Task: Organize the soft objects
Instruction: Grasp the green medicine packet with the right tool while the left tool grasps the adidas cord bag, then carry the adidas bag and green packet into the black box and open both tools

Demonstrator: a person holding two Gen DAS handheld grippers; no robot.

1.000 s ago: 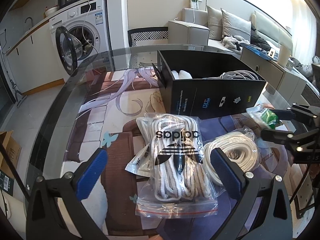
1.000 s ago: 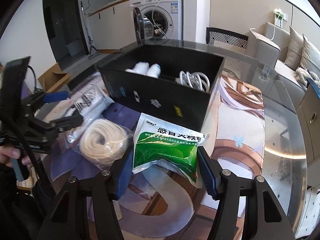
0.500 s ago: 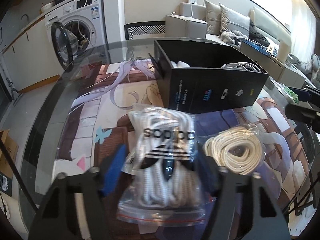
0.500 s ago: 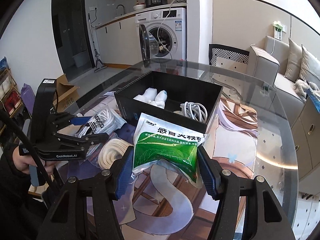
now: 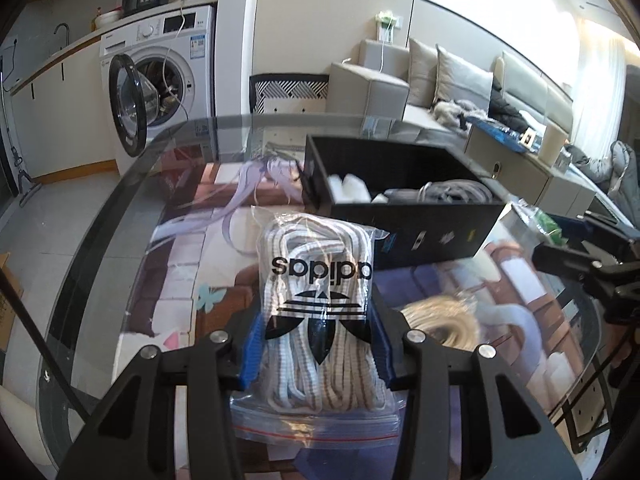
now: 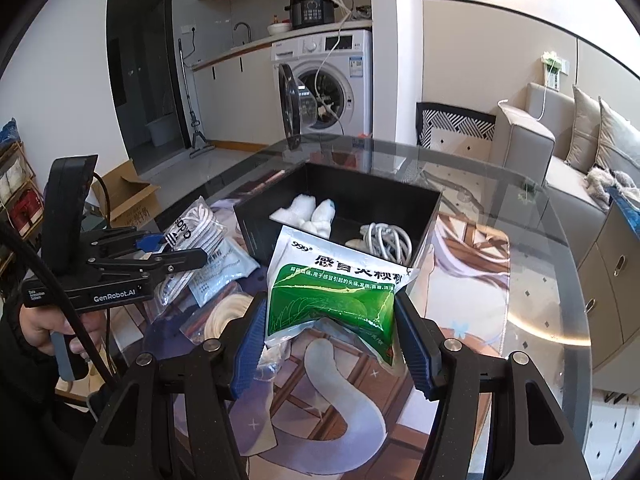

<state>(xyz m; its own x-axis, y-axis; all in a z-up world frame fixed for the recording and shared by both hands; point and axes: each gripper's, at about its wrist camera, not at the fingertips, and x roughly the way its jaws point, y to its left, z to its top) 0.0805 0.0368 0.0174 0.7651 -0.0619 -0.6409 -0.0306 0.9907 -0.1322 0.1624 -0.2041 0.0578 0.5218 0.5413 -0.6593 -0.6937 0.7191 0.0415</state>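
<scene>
The left gripper (image 5: 316, 354) has just been closing, and now its blue pads squeeze the bag of laces (image 5: 318, 300) from both sides. The bag is clear plastic with a black logo on it, and thick white laces are bunched up inside. In the right wrist view the bag looks lifted off the glass surface (image 5: 100, 264), at the tip of the left gripper (image 6: 160, 248), which a hand (image 6: 48, 326) in a dark sleeve holds.

The right gripper (image 6: 330, 334) is closed on the green and white packet (image 6: 334, 292). Its pads press the lower sides of the packet, and the packet sticks up between them, off the surface.

The black box (image 6: 424, 208) sits on the surface, a little way beyond both grippers. Inside it are two white soft bundles (image 6: 310, 212) on one side and a coiled white cable (image 6: 386, 240) on the other.

A cream rope coil (image 6: 226, 312) in a clear bag lies on the surface between the two grippers, near the box. A flat pale packet (image 6: 228, 264) lies just beside it, under the bag of laces.

A washing machine (image 6: 340, 80) with its door open stands behind the surface, and a sofa (image 6: 580, 136) is off to the right
</scene>
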